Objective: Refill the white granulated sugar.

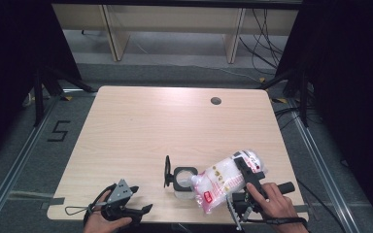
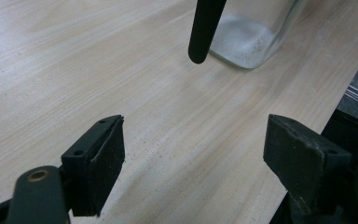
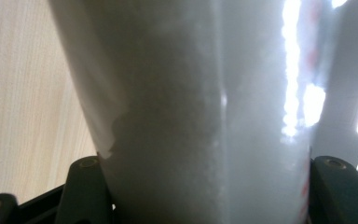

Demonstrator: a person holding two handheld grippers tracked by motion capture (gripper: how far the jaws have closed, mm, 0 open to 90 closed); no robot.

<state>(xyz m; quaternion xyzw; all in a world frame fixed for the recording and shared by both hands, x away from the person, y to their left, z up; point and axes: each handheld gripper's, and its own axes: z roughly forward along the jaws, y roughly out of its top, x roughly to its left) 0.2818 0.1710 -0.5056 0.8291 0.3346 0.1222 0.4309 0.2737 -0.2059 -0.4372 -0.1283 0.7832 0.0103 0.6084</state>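
A clear plastic bag of white grains point(image 1: 226, 180) with a red label lies tilted across the table's front right, its lower corner over the mouth of a glass jar point(image 1: 184, 180). My right gripper point(image 1: 245, 164) is shut on the bag's upper part. In the right gripper view the bag point(image 3: 191, 116) sits squeezed between both jaws. The jar's black hinged lid point(image 1: 167, 171) stands open to its left. My left gripper point(image 1: 142, 199) rests open at the front left edge. Past its empty jaws point(image 2: 196, 154) stands the jar's base point(image 2: 249, 39), holding a thin layer of grains.
The wooden table point(image 1: 141, 126) has a round cable hole point(image 1: 216, 101) at the back right. A black bar of the lid point(image 2: 205, 28) hangs in front of the jar. The table's front edge point(image 2: 307, 112) runs close beside my left gripper.
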